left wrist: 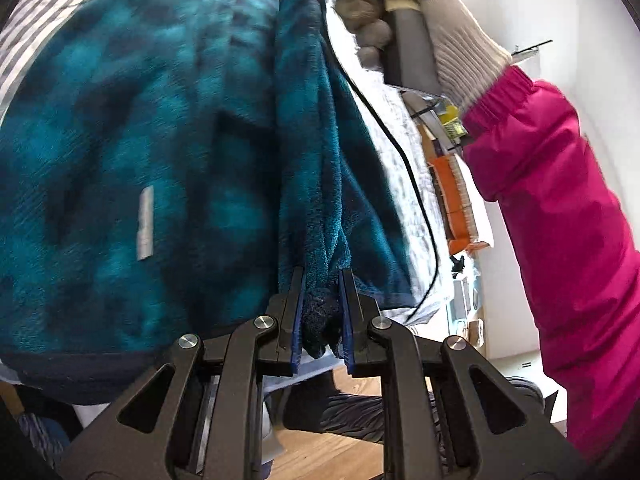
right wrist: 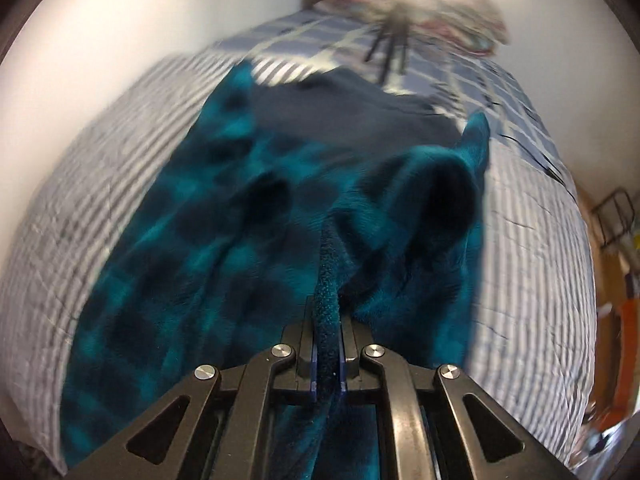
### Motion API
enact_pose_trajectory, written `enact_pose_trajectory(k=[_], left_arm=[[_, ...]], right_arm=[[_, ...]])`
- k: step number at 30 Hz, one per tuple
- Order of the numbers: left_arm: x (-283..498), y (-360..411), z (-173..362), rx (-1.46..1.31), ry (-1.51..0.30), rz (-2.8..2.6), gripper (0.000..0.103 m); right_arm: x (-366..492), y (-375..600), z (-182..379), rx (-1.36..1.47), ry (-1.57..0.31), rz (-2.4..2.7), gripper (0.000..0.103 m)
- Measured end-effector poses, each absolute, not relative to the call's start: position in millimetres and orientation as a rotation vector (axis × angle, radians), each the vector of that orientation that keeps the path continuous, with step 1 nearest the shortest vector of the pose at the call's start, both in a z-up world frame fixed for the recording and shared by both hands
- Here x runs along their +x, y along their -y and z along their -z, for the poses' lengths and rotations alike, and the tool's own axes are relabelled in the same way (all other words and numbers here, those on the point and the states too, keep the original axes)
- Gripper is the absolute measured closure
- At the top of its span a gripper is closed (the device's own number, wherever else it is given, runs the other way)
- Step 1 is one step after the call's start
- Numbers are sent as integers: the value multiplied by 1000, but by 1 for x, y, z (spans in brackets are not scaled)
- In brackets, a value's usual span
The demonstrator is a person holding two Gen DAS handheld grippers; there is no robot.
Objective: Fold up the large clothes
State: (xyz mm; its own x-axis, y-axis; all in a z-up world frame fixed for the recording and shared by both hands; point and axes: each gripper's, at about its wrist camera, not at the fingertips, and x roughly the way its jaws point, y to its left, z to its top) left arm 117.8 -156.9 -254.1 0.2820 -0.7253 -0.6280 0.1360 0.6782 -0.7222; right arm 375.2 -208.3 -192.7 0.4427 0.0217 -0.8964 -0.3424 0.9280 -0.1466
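Tool-pinched teal plaid fleece (right wrist: 248,216), rumpled

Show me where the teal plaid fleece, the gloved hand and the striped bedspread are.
teal plaid fleece (left wrist: 140,140), left wrist view, on its broad flat body.
gloved hand (left wrist: 424,12), left wrist view, on the back of the glove.
striped bedspread (right wrist: 532,240), right wrist view, on bare cover right of the fleece.

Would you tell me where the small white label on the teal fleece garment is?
In the left wrist view, the white label sits left of centre on the teal fleece garment, left of its hanging fold.
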Motion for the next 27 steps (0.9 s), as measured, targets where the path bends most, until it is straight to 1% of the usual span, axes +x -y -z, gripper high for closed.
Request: enact_pose_trajectory(k=[4, 7, 8, 9, 10, 14, 17, 22, 27], left_arm=[[117, 156, 256, -600, -1154, 610, 90], [114, 158, 253, -579, -1146, 611, 90], [113, 159, 251, -575, -1145, 613, 90], [113, 161, 251, -569, -1143, 613, 90], [114, 162, 251, -561, -1141, 612, 90], [108, 162, 243, -544, -1126, 605, 90], [105, 159, 237, -526, -1111, 594, 90], [106, 163, 232, -505, -1103, 569, 90], [92, 179, 228, -429, -1099, 539, 89]], right_arm=[[377, 189, 226, -380, -1118, -221, 98], [377, 193, 227, -348, -1103, -252, 97], [375, 197, 223, -333, -1097, -284, 90], [374, 197, 220, -310, -1101, -318, 85], [371, 207, 210, -240, -1107, -382, 74], [340, 259, 171, 11, -1046, -502, 73], [305, 305, 163, 77, -1043, -453, 74], [238, 344, 186, 85, -1127, -428, 74], [189, 342, 220, 44, -1225, -500, 74]])
